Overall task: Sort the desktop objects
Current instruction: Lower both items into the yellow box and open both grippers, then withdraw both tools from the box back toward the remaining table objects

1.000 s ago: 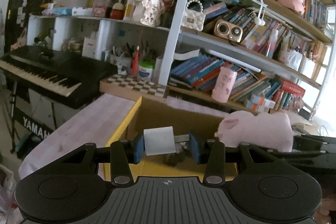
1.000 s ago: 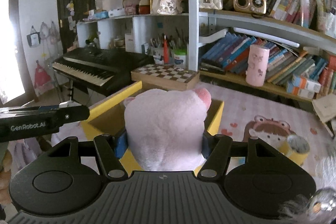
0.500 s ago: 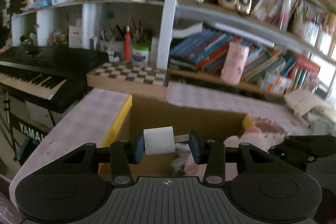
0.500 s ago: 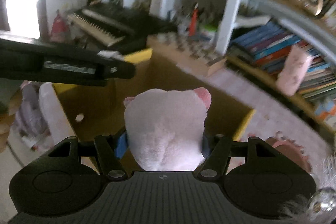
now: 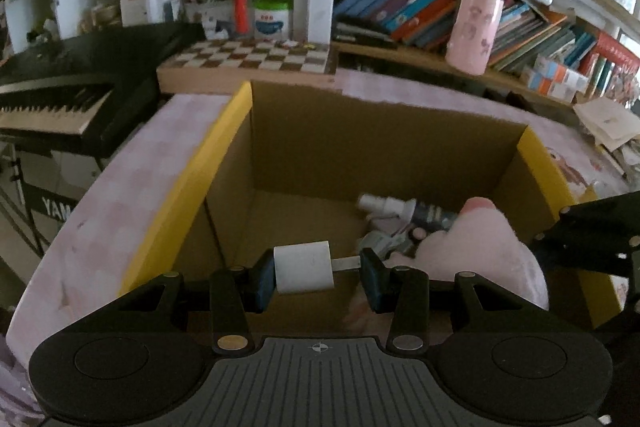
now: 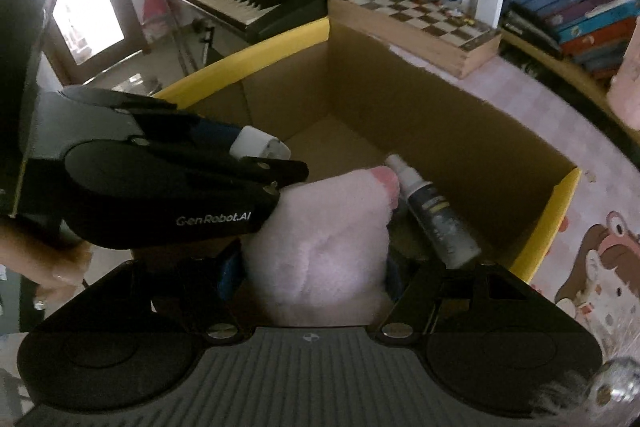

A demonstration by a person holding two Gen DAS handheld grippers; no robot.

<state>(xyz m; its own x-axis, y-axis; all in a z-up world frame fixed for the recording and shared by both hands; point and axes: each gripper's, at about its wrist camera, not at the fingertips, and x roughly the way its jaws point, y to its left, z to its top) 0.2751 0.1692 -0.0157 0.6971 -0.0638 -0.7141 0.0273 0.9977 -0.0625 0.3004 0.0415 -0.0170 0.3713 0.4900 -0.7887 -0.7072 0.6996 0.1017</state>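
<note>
Box (image 5: 384, 147), cardboard with yellow flaps, open on a pink tabletop (image 5: 120, 187). Left claw (image 5: 318, 269) over the box's near side, clamped on a white plug (image 5: 303, 267): the block sits against one pad, its prong reaching the other. Right claw (image 6: 312, 267) also over the box, a pink plush (image 6: 324, 239) between its pads; its jaws have just been opening, and the pads appear to touch the plush's flanks. Plush hangs low inside the box, just beside a spray bottle (image 6: 436, 215) lying on the box floor near the right wall. Left claw's side view in the right wrist camera shows the plug (image 6: 258, 143) at its tip. Chessboard (image 5: 248, 57) beyond the box; keyboard (image 5: 60, 95) to the left; bookshelf (image 5: 440, 7) behind.
</note>
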